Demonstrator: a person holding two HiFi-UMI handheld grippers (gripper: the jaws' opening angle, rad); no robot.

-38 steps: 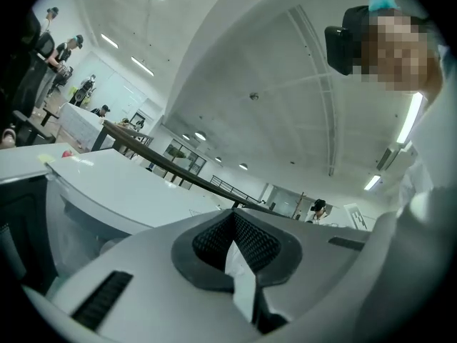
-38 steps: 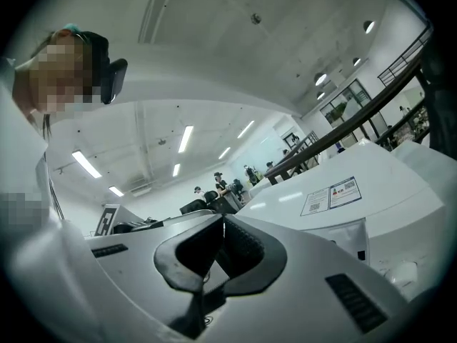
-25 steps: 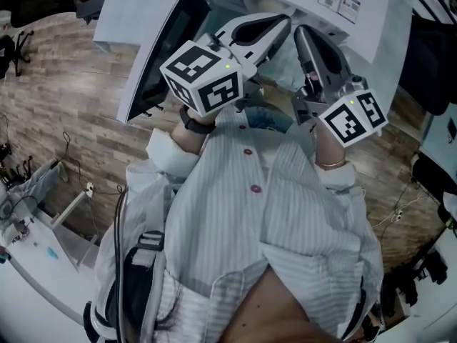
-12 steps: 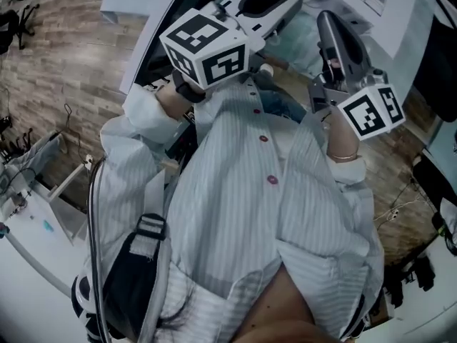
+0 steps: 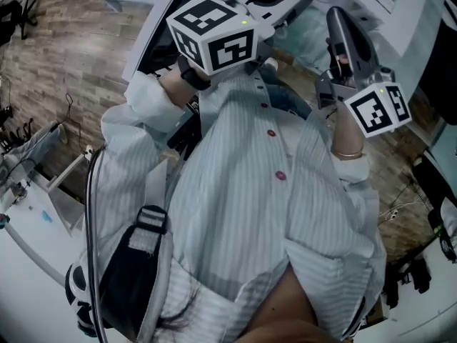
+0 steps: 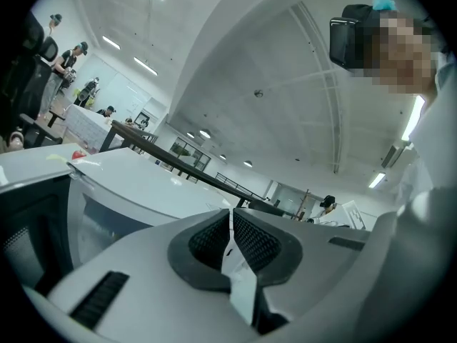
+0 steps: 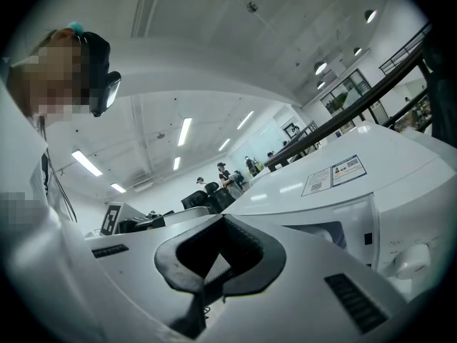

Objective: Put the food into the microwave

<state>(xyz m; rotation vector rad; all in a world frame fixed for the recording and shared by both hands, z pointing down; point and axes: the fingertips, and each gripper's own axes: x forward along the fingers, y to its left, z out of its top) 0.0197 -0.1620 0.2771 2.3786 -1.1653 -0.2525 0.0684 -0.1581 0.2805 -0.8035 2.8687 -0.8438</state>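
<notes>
1. The left gripper point(image 6: 230, 216) and right gripper point(image 7: 223, 220) are level before the chest, fingers closed on nothing.
2. The microwave point(image 7: 321, 206) stands open. A pale shape point(image 5: 307, 31) inside may be the food, apparently delivered, so both hands hang back.

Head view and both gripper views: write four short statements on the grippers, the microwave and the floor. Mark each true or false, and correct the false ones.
1. The right gripper is shut and empty. True.
2. The left gripper grips a plate of food. False: its jaws are together with nothing between them.
3. A printed label sits on the white top of the microwave. True.
4. The floor is blue carpet. False: it shows wood-look planks.
</notes>
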